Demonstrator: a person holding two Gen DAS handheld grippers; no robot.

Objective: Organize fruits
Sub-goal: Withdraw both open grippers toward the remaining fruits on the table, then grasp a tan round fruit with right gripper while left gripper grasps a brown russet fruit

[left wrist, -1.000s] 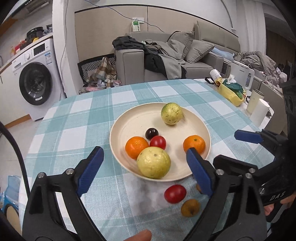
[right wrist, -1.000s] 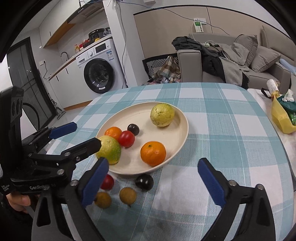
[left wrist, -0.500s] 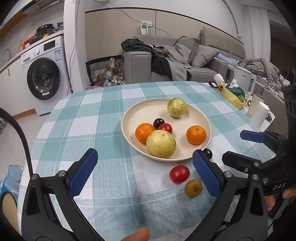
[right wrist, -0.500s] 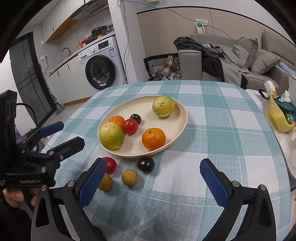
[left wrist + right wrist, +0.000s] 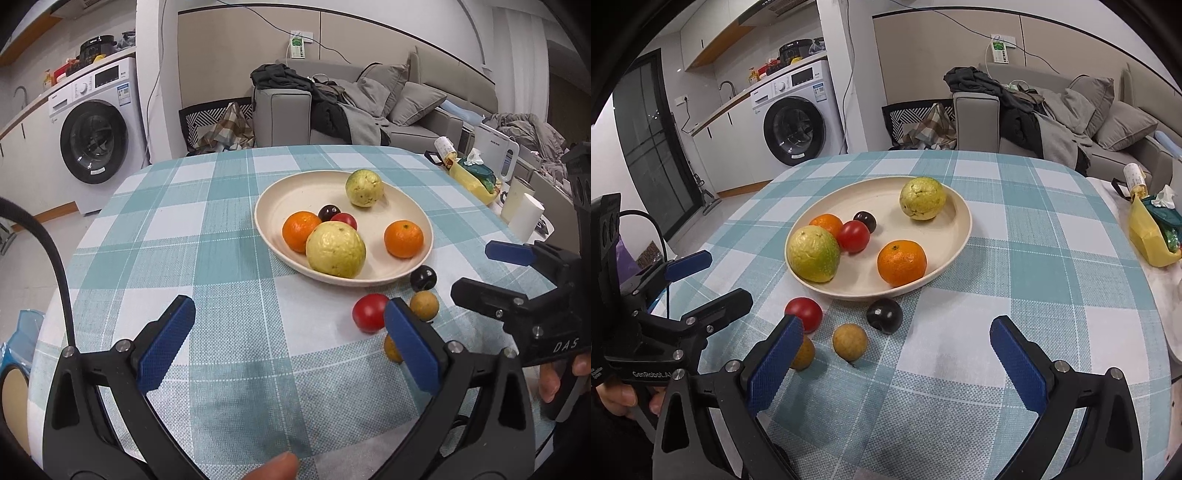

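Note:
A cream plate [image 5: 288, 199] [image 5: 956, 221] on the checked tablecloth holds two yellow-green guavas [image 5: 335, 249] [image 5: 922, 198], two oranges [image 5: 403, 238] [image 5: 901, 262], a red tomato [image 5: 853, 236] and a dark plum [image 5: 865, 220]. On the cloth in front of the plate lie a red tomato [image 5: 369, 312] [image 5: 804, 314], a dark plum [image 5: 423, 278] [image 5: 884, 315] and two brown longans [image 5: 424, 305] [image 5: 849, 341]. My left gripper [image 5: 291, 345] is open and empty, near and left of the loose fruit. My right gripper [image 5: 899, 363] is open and empty, just in front of it.
A yellow bag [image 5: 1150, 236] and white cups [image 5: 524, 221] stand at the table's right edge. A washing machine [image 5: 96, 129] and a grey sofa [image 5: 369, 107] lie beyond the table. The cloth [image 5: 177, 229] stretches to the plate's left.
Both grippers have pulled back from the plate toward the table's near edge. The near guava, which stood between the left fingers, now lies on the plate apart from them.

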